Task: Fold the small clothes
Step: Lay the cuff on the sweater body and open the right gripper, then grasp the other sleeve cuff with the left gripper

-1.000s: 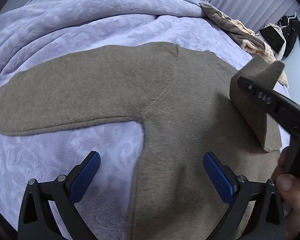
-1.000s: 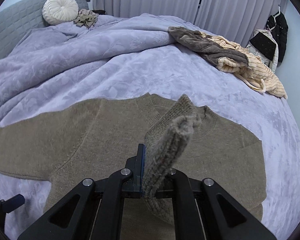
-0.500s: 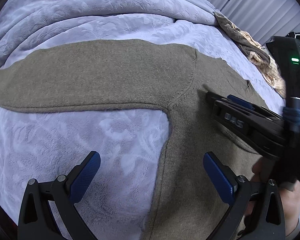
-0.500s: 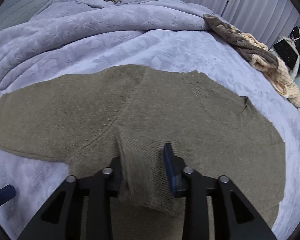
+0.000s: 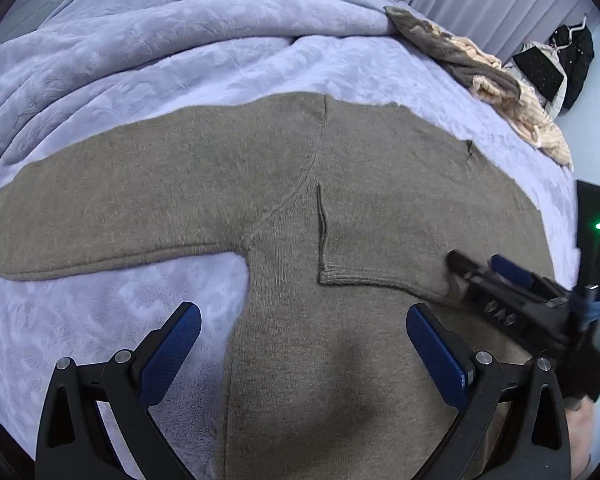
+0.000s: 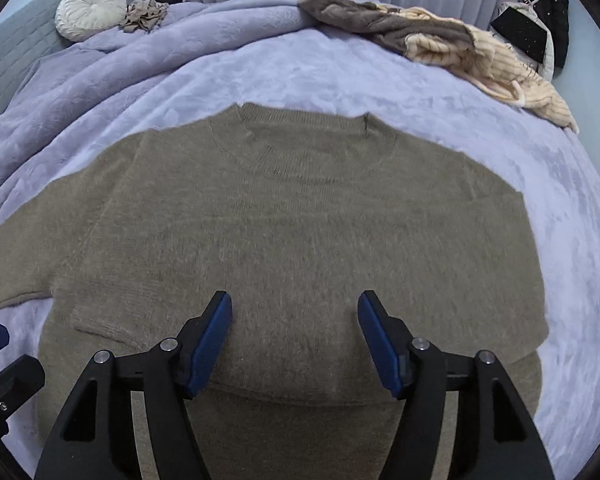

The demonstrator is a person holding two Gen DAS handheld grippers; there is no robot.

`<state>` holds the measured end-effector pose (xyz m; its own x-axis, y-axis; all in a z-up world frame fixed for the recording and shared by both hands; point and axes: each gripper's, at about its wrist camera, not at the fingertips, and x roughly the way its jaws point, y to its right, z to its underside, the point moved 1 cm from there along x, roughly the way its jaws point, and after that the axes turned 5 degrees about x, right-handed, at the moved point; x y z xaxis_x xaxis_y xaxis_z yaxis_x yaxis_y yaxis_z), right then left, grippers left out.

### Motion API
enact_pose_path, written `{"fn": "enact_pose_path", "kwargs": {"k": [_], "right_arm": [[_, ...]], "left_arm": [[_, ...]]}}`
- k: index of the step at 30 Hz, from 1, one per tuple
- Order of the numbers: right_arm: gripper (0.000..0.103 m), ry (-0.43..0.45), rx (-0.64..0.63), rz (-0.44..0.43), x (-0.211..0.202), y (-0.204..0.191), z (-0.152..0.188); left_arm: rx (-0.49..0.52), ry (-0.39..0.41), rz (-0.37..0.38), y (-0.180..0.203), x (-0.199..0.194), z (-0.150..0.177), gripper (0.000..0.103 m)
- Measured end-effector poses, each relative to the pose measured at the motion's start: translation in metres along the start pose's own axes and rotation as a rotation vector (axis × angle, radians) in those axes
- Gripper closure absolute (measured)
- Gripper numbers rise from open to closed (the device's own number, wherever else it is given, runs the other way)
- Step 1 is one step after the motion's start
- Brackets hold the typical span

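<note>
Sleeve released, right gripper jaws opening

Left gripper: jaws spread wide, nothing between the blue pads, pointing steeply down.
Right gripper: jaws opening, blue pads apart, no cloth pinched between them; pointing steeply down.
Right gripper from the left wrist view: low at the right edge, 2 fingers reaching in towards the middle.
Person's hand: partly visible behind that gripper's body.

Fuzzy matt knit sweater, plush embossed lavender blanket, matt black plastic jaws with blue textured pads
</note>
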<state>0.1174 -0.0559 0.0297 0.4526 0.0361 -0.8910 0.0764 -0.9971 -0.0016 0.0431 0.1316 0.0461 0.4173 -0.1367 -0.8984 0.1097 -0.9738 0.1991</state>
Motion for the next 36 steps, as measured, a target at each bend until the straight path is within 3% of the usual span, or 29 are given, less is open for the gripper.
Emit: {"fn": "enact_pose_path", "kwargs": {"k": [2,5,8,12,17,19,22,26,28,30,31,32,36], "right_arm": [[0.030,-0.041,-0.022,0.008,0.021,-0.008,0.010],[0.027,-0.003,-0.054,0.072,0.020,-0.020,0.011],[0.027,0.074,0.006,-0.018,-0.008,-0.018,0.010],[0.027,0.086,-0.062,-0.057,-0.025,-0.042,0.025],[0.027,0.077,-0.167,-0.062,-0.030,-0.067,0.050],[0.027,0.073,-0.203,-0.057,-0.032,-0.074,0.057],[0.027,0.072,-0.233,-0.047,-0.037,-0.083,0.066],[0.027,0.062,-0.240,-0.034,-0.039,-0.087,0.068],[0.027,0.063,-0.245,-0.023,-0.040,-0.090,0.068],[0.027,0.064,-0.248,-0.016,-0.041,-0.091,0.067],[0.027,0.064,-0.249,-0.014,-0.042,-0.092,0.066],[0.027,0.065,-0.252,-0.013,-0.043,-0.094,0.064],[0.027,0.077,-0.271,-0.011,-0.047,-0.102,0.055]], "left_arm": [[-0.004,-0.021,-0.019,-0.005,0.004,0.005,0.000],[-0.043,-0.021,-0.044,-0.030,-0.004,0.016,0.000],[-0.135,0.007,-0.040,-0.070,-0.017,0.027,0.000],[-0.321,0.055,-0.031,-0.145,-0.030,0.042,0.000],[-0.613,0.154,-0.025,-0.269,-0.039,0.059,0.000],[-0.709,0.209,0.051,-0.311,-0.037,0.065,0.000],[-0.858,0.335,0.239,-0.366,-0.036,0.069,0.000],[-0.950,0.442,0.359,-0.402,-0.027,0.068,0.000],[-0.931,0.467,0.353,-0.404,-0.027,0.058,0.002],[-0.866,0.471,0.351,-0.401,-0.028,0.048,0.049],[-0.849,0.445,0.371,-0.399,-0.024,0.041,0.086],[-0.854,0.420,0.393,-0.397,-0.016,0.038,0.094],[-0.880,0.448,0.336,-0.397,-0.018,0.047,0.094]]}}
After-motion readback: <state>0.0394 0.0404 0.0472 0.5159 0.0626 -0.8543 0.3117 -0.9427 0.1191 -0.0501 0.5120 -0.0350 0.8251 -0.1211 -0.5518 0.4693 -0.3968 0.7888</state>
